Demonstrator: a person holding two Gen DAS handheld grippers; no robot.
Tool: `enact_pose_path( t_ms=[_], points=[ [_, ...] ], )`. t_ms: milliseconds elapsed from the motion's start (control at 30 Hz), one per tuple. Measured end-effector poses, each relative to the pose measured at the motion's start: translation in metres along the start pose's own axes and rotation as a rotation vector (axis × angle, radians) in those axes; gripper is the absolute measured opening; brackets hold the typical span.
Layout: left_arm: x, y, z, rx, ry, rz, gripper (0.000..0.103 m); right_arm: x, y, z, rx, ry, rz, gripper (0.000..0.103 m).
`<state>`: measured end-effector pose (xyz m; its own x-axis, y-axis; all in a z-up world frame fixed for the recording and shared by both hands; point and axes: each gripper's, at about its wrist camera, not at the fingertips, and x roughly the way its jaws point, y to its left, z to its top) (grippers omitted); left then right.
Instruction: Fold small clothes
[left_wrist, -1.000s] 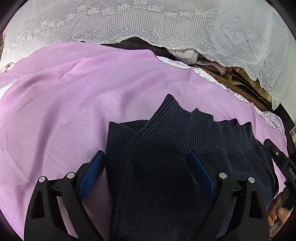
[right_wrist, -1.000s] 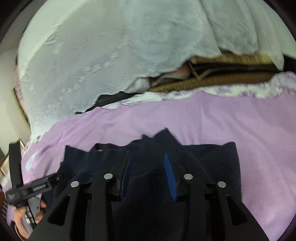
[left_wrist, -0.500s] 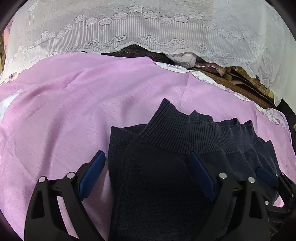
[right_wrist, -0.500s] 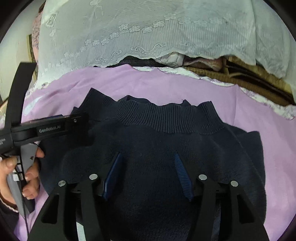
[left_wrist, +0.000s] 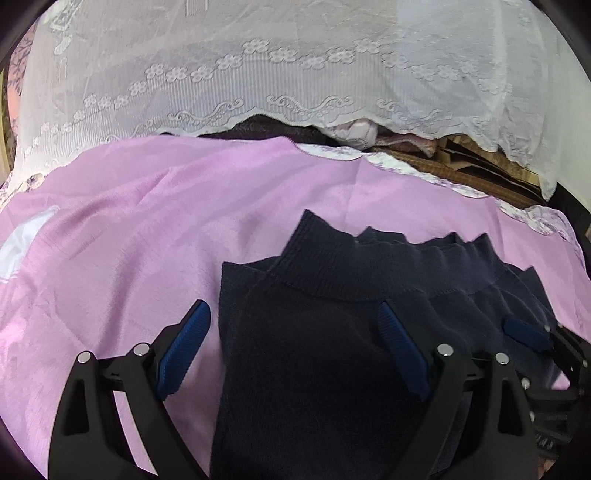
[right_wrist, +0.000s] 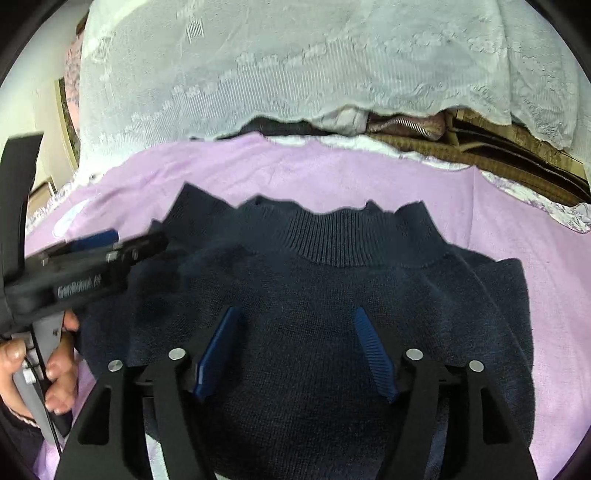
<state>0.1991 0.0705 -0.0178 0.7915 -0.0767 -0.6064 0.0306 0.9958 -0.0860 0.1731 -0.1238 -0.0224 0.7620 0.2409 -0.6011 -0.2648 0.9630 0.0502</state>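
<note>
A navy knitted sweater (right_wrist: 332, 295) lies folded on the pink cloth (left_wrist: 147, 240), with its ribbed collar (right_wrist: 332, 240) pointing away from me. My left gripper (left_wrist: 291, 314) is open wide over the sweater's left edge, one finger above the pink cloth and the other above the knit. My right gripper (right_wrist: 295, 314) hovers over the middle of the sweater. Its jaws are opening and the pads do not press on the fabric. In the right wrist view a hand (right_wrist: 55, 354) holds the left gripper (right_wrist: 125, 240) at the sweater's left side.
A white lace cloth (left_wrist: 295, 74) hangs across the back. Under its hem sit a pink zipped garment (right_wrist: 399, 123) and brown flat boards (right_wrist: 498, 162). A white patch (left_wrist: 26, 240) lies on the pink cloth at the far left. A floral-edged sheet (left_wrist: 535, 218) shows beyond it.
The right gripper's jaws have spread apart, and it swung from the sweater's right part to its middle. The left gripper drew back slightly, still open.
</note>
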Motion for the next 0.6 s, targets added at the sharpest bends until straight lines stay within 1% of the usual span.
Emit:
enact_pose_path(
  t_ms=[67, 100, 167, 200, 300, 333, 367, 400, 433, 600],
  points=[
    [-0.008, -0.006, -0.003, 0.021, -0.012, 0.002, 0.089, -0.013, -0.003, 0.001, 0.019, -0.068, -0.022, 0.071],
    [-0.011, -0.01, -0.006, 0.038, -0.015, 0.005, 0.089, -0.023, -0.005, 0.002, 0.032, -0.117, -0.032, 0.072],
    [-0.014, -0.017, -0.011, 0.072, -0.01, 0.017, 0.09, -0.03, -0.009, 0.002, 0.046, -0.153, -0.056, 0.076],
    [-0.014, -0.021, -0.014, 0.089, 0.0, 0.023, 0.09, -0.031, -0.011, 0.002, 0.051, -0.15, -0.077, 0.077],
    [-0.01, -0.025, -0.018, 0.111, 0.027, 0.037, 0.091, -0.021, -0.019, -0.001, 0.079, -0.096, -0.103, 0.078],
    [-0.008, -0.025, -0.019, 0.11, 0.035, 0.039, 0.091, -0.014, -0.021, -0.001, 0.089, -0.059, -0.111, 0.083],
    [-0.006, -0.024, -0.019, 0.107, 0.046, 0.041, 0.092, -0.007, -0.022, -0.002, 0.091, -0.02, -0.113, 0.093],
    [-0.002, -0.023, -0.019, 0.104, 0.062, 0.043, 0.093, 0.008, -0.023, -0.003, 0.085, 0.066, -0.095, 0.097],
    [0.0, -0.023, -0.02, 0.103, 0.073, 0.045, 0.093, 0.014, -0.023, -0.004, 0.084, 0.097, -0.085, 0.1],
    [0.004, -0.024, -0.021, 0.111, 0.089, 0.058, 0.095, 0.014, -0.023, -0.004, 0.086, 0.089, -0.082, 0.1]
  ],
)
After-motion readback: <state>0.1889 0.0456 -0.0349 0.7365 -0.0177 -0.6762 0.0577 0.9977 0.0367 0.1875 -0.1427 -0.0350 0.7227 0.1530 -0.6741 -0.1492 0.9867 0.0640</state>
